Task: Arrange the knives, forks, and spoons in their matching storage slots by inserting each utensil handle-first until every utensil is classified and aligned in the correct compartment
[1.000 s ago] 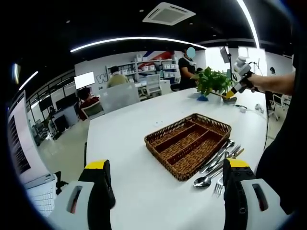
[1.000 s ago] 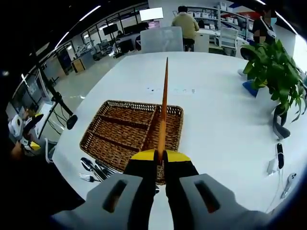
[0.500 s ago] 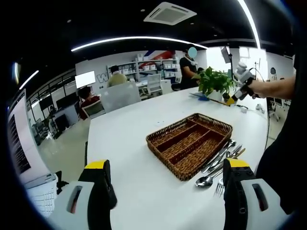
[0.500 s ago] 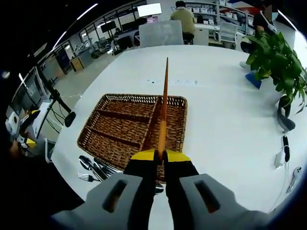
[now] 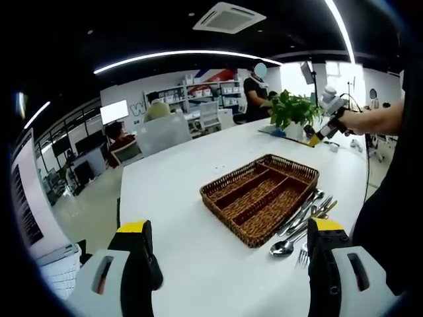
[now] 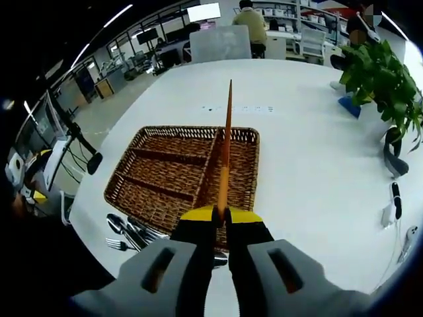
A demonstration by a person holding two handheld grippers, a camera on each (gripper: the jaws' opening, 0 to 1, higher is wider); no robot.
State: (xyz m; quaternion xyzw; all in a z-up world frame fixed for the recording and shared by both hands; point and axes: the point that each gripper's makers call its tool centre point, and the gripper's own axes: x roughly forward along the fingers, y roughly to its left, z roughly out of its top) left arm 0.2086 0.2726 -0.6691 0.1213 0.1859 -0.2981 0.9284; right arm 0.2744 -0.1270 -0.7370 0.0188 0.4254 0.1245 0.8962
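Right gripper view, nearest: right gripper (image 6: 221,214), fingers pinching a thin orange utensil (image 6: 225,152) by one end. The rest of it runs straight ahead over the wicker tray (image 6: 149,176). Seen edge-on, so knife, fork or spoon cannot be told.

Left gripper view: left gripper (image 5: 234,231), fingers spread wide, nothing between them, hovering above the white desk (image 5: 165,191). The right-hand finger cuts off the near end of the pile of utensils (image 5: 301,221).

That pile (spoons and forks, perhaps knives too, hard to separate) lies on the desk just beside one long side of the tray. The right gripper view shows it at lower left (image 6: 129,234), partly hidden behind the gripper body.

Tray compartments look bare in both views.

The left gripper view also catches the right gripper (image 5: 324,129) from outside, held well above the desk beyond the tray, in a person's hand (image 5: 344,119).

Bare desk on all sides of the tray. Potted plant (image 6: 380,79) stands near the far edge, well apart from the tray.
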